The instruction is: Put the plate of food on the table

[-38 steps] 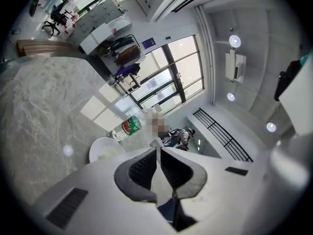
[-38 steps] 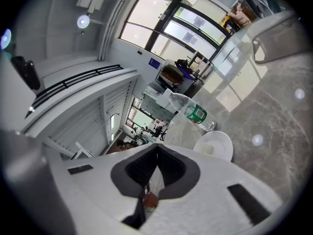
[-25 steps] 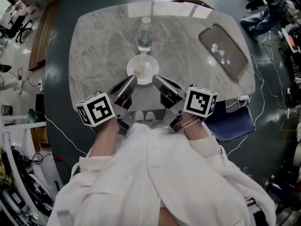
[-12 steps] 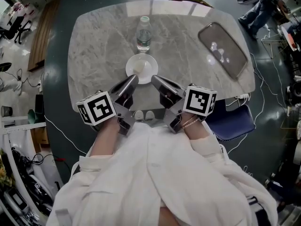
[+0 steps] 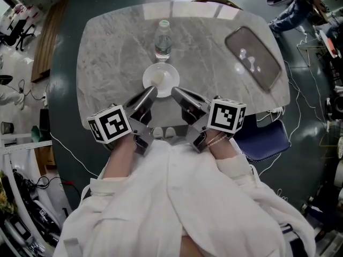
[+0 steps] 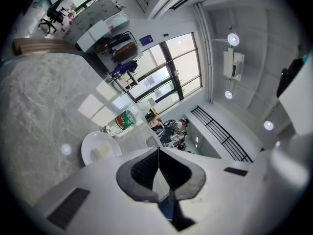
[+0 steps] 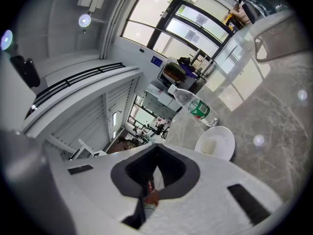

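Sitting on the table: the plate (image 5: 161, 78) is resting near the middle of the marble table (image 5: 107, 63), and a pale piece of food (image 5: 157, 78) is lying on it; the placing is looking done.
Left gripper (image 5: 151, 91): its jaws are pressing together with nothing between them, and it is pointing at the near rim of the plate from the left.
Right gripper (image 5: 174, 92): its jaws are likewise meeting tip to tip and gripping nothing, and it is pointing at the same rim from the right.
Contact: both tips are hovering near the rim; whether either is touching it, no view is showing clearly.
Bottle (image 5: 163, 37): it is standing upright just behind the plate, on the far side from the grippers.
Tray (image 5: 253, 57): it is lying well apart, toward the right end of the table.
Risk of a shove: any forward drift is likely pushing the closed tips into the rim, sliding the plate into the bottle and possibly toppling it.
Risk to the food: a sideways knock on the rim is likely jolting the loose piece off the plate.
Safer move: drawing both grippers straight back toward the person is looking wisest.
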A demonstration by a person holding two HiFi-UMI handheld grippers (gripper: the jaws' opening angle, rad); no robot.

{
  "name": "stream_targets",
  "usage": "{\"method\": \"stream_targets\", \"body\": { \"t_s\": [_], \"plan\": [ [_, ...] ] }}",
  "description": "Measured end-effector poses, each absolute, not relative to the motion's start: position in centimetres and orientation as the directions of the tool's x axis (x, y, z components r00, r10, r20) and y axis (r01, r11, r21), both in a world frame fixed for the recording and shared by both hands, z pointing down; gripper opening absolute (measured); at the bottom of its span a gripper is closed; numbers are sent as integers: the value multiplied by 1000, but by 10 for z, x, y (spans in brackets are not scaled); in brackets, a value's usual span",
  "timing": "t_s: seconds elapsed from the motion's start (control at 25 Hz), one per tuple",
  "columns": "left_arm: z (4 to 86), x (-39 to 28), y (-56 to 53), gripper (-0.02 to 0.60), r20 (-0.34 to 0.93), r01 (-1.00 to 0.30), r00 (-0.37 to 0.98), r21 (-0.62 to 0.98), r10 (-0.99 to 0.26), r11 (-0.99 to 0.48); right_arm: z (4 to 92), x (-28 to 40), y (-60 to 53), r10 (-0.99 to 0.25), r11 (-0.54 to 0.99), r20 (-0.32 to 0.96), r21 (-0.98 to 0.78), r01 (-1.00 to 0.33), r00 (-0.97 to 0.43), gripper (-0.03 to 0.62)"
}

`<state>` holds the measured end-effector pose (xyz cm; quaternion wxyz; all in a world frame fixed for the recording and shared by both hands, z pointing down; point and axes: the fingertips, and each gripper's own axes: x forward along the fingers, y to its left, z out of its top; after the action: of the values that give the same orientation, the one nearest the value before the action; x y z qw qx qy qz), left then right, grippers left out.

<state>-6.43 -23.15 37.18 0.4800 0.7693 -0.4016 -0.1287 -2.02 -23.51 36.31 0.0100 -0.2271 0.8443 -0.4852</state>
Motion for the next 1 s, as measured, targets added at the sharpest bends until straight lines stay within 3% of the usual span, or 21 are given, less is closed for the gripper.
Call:
{"method": "stream_targets", "body": {
  "t_s": [1.0],
  "plan": [
    [377, -58, -235, 17, 194, -489, 659, 844, -727, -218, 367, -15, -244, -407, 436, 223, -805, -403, -886, 2]
  ]
}}
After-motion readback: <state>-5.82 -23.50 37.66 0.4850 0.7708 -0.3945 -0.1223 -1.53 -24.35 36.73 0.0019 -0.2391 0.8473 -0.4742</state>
